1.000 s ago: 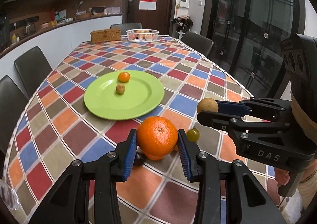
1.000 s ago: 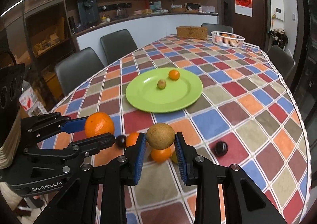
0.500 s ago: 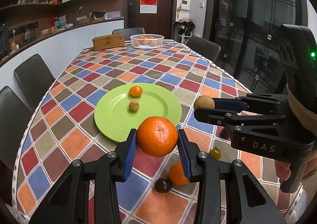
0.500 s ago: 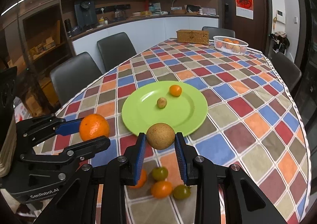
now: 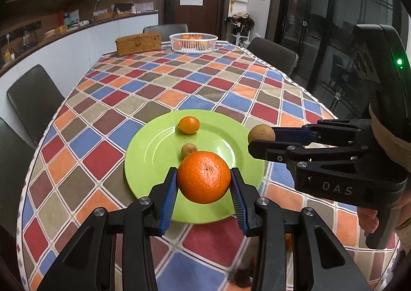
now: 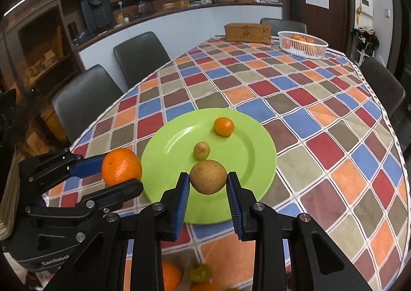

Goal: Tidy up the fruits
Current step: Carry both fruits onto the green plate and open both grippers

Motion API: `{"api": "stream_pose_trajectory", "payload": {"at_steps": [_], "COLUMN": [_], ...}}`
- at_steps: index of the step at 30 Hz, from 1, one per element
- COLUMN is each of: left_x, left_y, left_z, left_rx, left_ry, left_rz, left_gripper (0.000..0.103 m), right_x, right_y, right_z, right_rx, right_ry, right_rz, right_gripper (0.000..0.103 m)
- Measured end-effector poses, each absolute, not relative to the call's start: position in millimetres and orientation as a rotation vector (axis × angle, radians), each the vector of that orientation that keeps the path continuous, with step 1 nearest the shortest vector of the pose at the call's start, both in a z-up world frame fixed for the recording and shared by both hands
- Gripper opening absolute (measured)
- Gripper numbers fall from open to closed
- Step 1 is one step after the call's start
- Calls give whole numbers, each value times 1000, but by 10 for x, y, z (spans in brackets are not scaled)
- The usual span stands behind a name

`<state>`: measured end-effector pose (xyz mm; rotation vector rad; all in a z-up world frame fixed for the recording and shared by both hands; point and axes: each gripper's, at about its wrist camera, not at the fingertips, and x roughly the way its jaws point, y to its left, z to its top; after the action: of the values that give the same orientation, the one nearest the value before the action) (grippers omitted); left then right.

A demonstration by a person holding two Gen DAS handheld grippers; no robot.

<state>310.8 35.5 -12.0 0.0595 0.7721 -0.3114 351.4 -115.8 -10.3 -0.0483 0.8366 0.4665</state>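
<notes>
My left gripper (image 5: 204, 181) is shut on a large orange (image 5: 203, 177) and holds it above the near rim of the green plate (image 5: 154, 152). My right gripper (image 6: 208, 181) is shut on a round brown fruit (image 6: 208, 176) above the plate's (image 6: 169, 147) near side. The plate holds a small orange fruit (image 5: 188, 124) (image 6: 224, 126) and a small brown fruit (image 5: 188, 149) (image 6: 201, 150). In the left wrist view the right gripper (image 5: 259, 138) is at the plate's right edge. In the right wrist view the left gripper (image 6: 120, 170) is at its left edge.
Loose small fruits lie on the checkered tablecloth (image 6: 334, 121) below the grippers: orange ones (image 6: 170, 276) and a green one (image 6: 200, 273). A white basket (image 6: 303, 43) of oranges and a wicker box (image 6: 248, 32) stand at the far end. Dark chairs (image 6: 84, 100) surround the table.
Both grippers moved forward with their fruits, from above the loose fruits near the table edge to over the plate's near side. The plate looms closer.
</notes>
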Motion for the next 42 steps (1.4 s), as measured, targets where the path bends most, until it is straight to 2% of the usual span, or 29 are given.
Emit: {"api": "stream_pose_trajectory", "payload": {"at_steps": [14,25,28,36,42], "left_x": [3691,3790,3756,3466,3083], "left_y": [526,494,496,507,470], "left_z": [-548,-651,-618,-346,-83], "left_rx": [9,60,75,106,126], "left_ry": [906,922,901,839,774], "left_rz": [-306,-287,-270,-225,-223], "left_gripper": [39,41,51,52,56], "right_x": [4023,4148,4124,3843,3505], "right_y": [-976,-945,-951,-1017,-1031], "right_z": [-452,-598,-584,-378,-190], "right_rx": [-89,-101,-113,-114,-132], "right_ry": [958,987,974,914,871], "right_rz": [415,407,394,405,431], "right_gripper": [31,32,42,42,42]}}
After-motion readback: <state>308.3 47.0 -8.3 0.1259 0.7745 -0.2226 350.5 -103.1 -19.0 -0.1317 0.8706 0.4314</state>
